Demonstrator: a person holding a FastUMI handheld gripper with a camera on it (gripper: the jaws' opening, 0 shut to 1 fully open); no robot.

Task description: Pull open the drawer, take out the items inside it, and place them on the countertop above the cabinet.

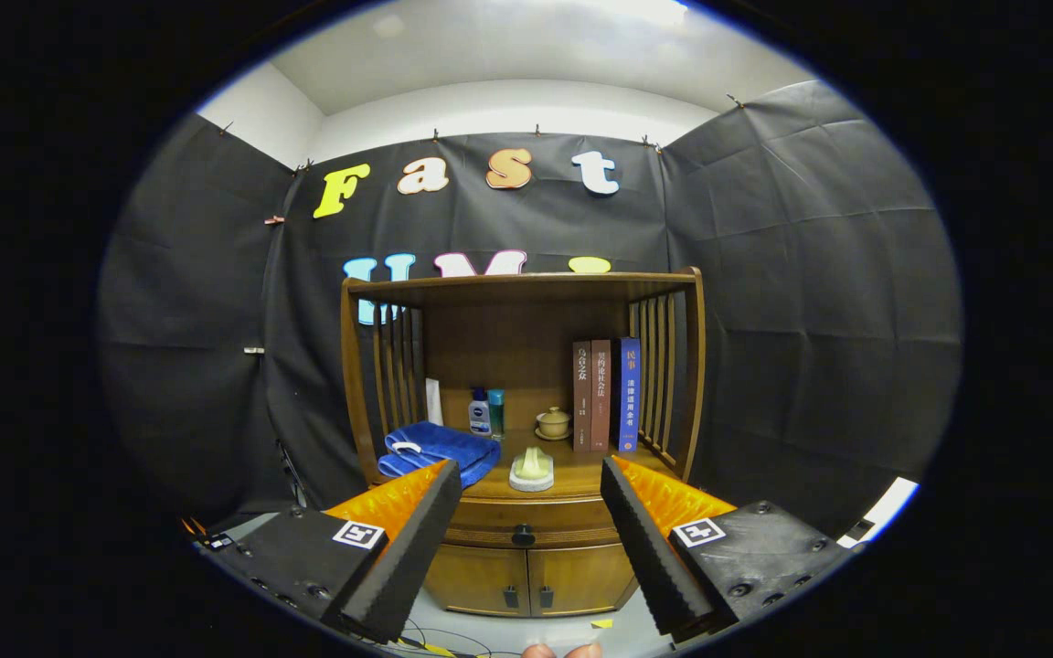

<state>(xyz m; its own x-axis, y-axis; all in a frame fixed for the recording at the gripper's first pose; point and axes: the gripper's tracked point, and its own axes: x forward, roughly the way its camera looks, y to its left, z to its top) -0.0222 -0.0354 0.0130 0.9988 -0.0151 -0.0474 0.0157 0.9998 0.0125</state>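
Drawer point(523, 517): closed, long axis level, under countertop point(572, 482).
Knob point(523, 535): dead ahead at 12 o'clock, between the fingers, beyond their tips.
Gripper point(531, 475): spread wide, gripping nothing.
Countertop load: towel point(435, 446) at 11, white dish point(532, 472) at 12, books point(605, 395) at 1.
Stage: fits drawer unopened or closed again.

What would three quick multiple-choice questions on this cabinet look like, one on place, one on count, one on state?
1. The blue towel lies:
A. on the countertop, beside the bottles
B. inside the drawer
C. on the floor

2. Upright books on the countertop:
A. one
B. three
C. five

3. The drawer is:
A. pulled out
B. removed
C. closed

Answers: 1 A, the towel sits by the left slats; 2 B, three spines stand side by side; 3 C, its front is flush, its knob between the open tongs.
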